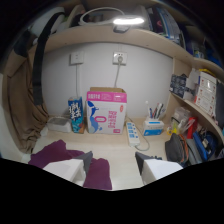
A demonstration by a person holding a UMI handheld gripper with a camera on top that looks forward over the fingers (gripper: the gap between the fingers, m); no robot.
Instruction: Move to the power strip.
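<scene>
- The claw (114,161) stands open and holds nothing, low over the counter (120,145).
- The power strip (133,134) lies just right of the pink carton (106,111), beyond the fingers.
- Risk, I judge: drifting left would bump the pink carton, while the strip's cord (144,147) could snag a finger.

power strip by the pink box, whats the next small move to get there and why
Probably ease the gripper forward and slightly right. The white plastic power strip lies on the pale wooden desk beyond the fingers, right of the pink and white cardboard box and left of the blue tissue box. The fingers are open with nothing between them, and the desk ahead looks unobstructed.
</scene>
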